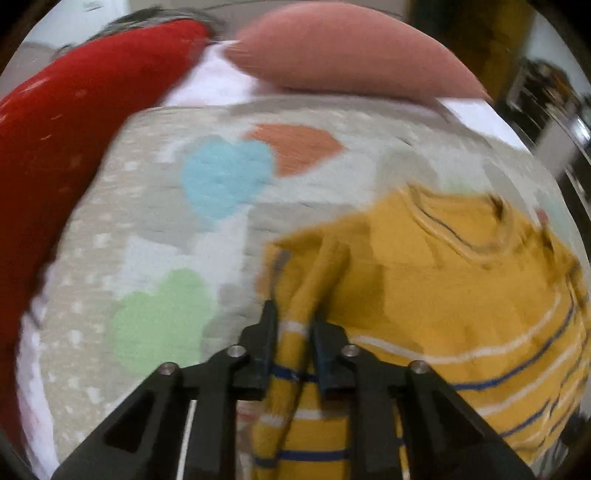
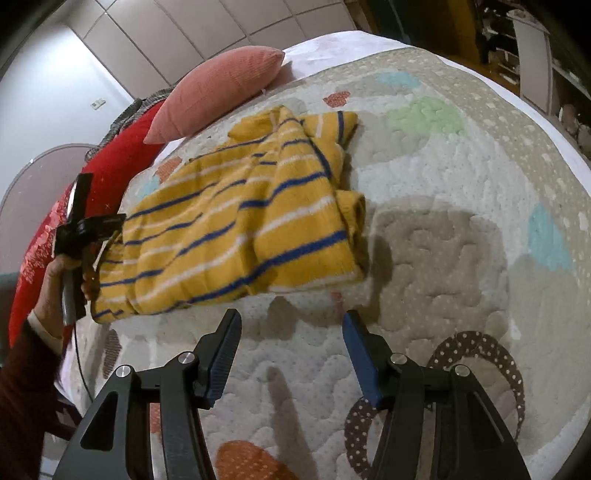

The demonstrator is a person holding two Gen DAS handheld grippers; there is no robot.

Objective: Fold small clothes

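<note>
A home bedroom: a bed under a quilted blanket [image 2: 424, 229] (pastel hearts), pillows [image 2: 218, 92] at its head, panelled wardrobe doors [image 2: 155, 33] behind.

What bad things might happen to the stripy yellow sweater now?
1. The left gripper pinches only a thin bunched bit of the yellow sweater, so it might slip out.
2. The right gripper is open and holds nothing, so pulling from one side could drag the sweater and undo the fold.
</note>
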